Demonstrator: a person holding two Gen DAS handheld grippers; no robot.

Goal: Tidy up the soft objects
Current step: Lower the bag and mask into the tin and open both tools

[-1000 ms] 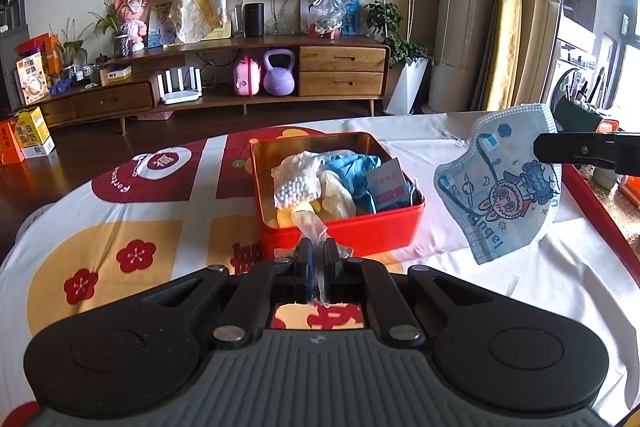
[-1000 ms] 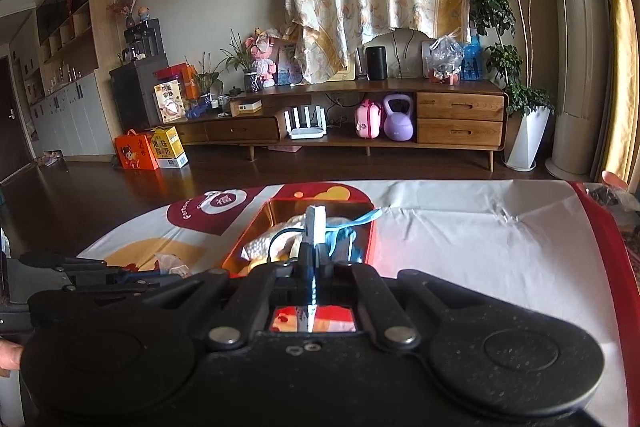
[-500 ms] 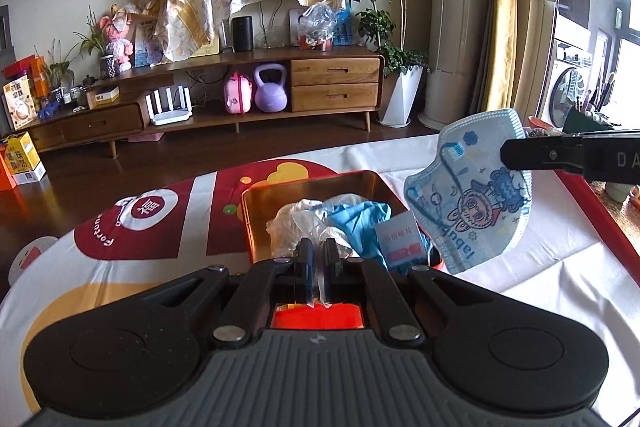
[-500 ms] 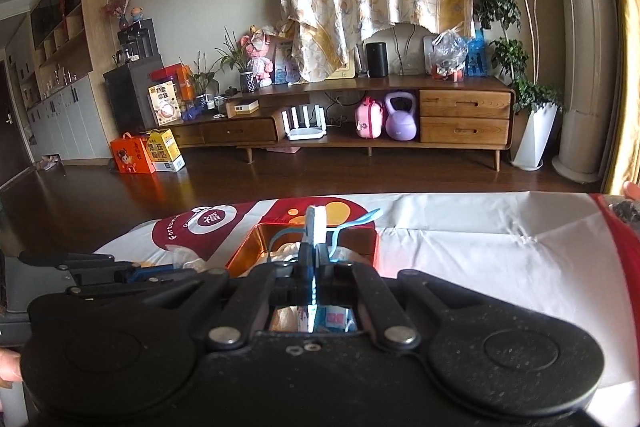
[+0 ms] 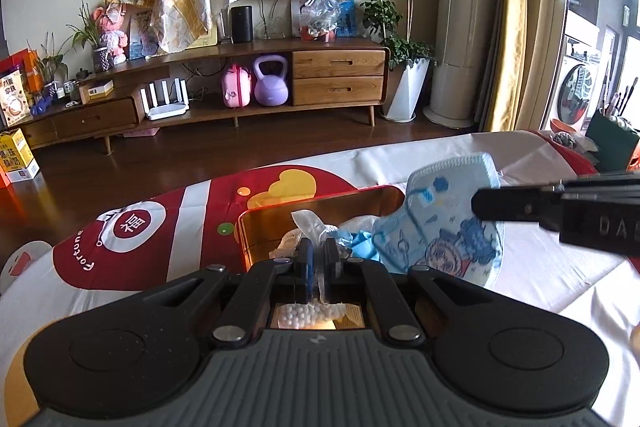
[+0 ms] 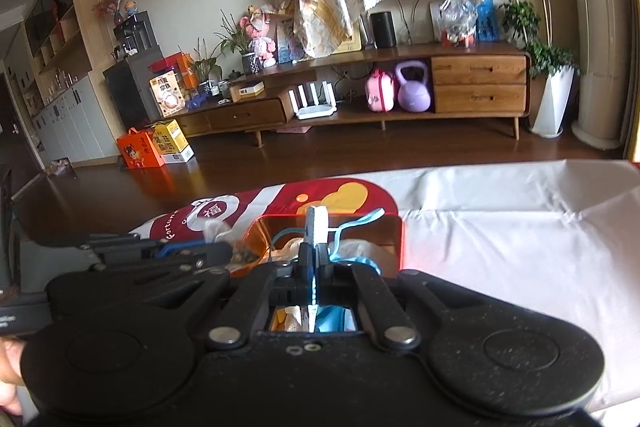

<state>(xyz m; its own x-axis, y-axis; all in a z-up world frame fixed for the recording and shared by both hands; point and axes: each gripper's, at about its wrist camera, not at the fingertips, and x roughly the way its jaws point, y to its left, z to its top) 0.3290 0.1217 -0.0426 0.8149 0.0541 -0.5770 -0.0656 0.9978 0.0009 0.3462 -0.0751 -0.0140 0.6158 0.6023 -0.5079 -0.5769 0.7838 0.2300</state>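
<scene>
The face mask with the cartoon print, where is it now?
In the left wrist view the face mask hangs at right, clamped in the right tool, over the red tin.

One mask (image 5: 452,223), one tin (image 5: 256,239), two grippers (image 5: 316,259) (image 6: 313,259).

- My left gripper (image 5: 315,259), clamped on a clear plastic wrapper (image 5: 306,227), has travelled from short of the red tin (image 5: 256,227) to directly above it;
- My right gripper (image 6: 313,259) has carried the blue cartoon face mask (image 5: 452,219) in from beside the tin to over its right half.
</scene>
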